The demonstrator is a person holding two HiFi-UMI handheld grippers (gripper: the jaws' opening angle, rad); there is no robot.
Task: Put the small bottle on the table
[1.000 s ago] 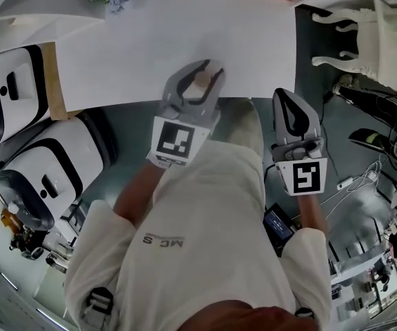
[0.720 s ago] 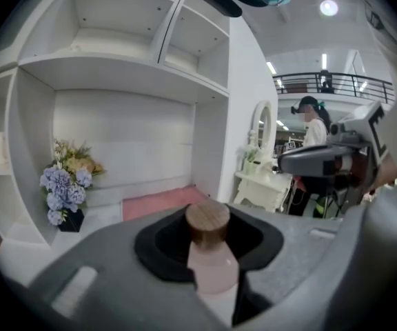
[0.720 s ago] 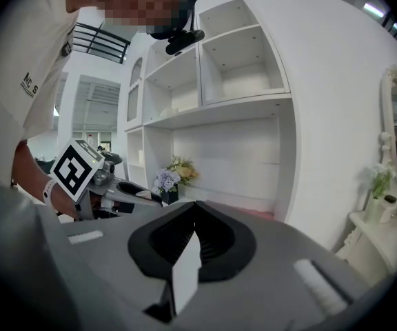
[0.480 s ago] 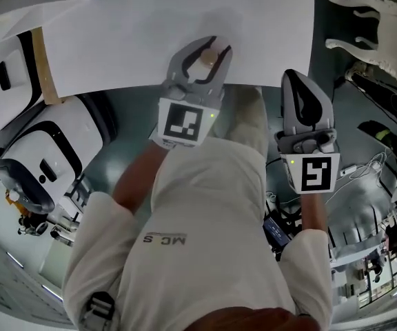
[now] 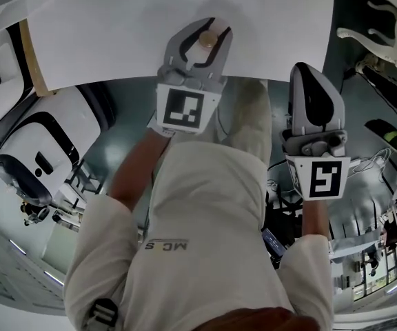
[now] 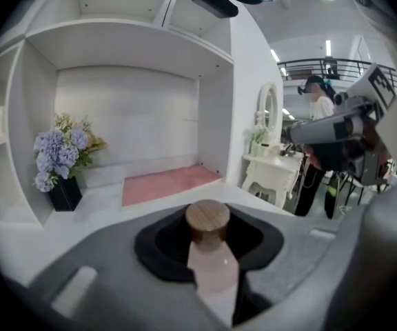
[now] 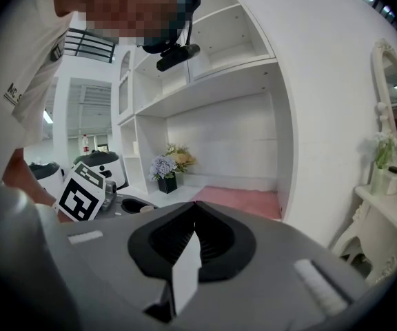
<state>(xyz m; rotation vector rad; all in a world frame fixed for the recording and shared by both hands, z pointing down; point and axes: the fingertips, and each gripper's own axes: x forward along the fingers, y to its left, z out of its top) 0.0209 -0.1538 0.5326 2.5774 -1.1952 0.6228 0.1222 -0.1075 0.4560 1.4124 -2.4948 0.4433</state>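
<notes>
The small bottle (image 6: 208, 254) sits in the left gripper (image 5: 200, 43) over the table's (image 5: 116, 33) near edge; the right gripper (image 5: 313, 95) is to its right, by the table's corner. Flowers (image 6: 62, 158) stand at the back left; a mat (image 6: 167, 183) lies right of them.

The left hand-held gripper (image 5: 200, 26), carrying the small bottle (image 5: 206, 40), has pushed farther in over the table (image 5: 109, 33) from its near edge. The right hand-held gripper (image 5: 308, 71) has come forward to that edge, near the right corner.

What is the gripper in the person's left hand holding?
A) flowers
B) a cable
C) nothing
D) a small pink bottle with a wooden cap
D: the left gripper is closed on the small pink bottle, with its wooden cap standing up between the jaws.
</notes>
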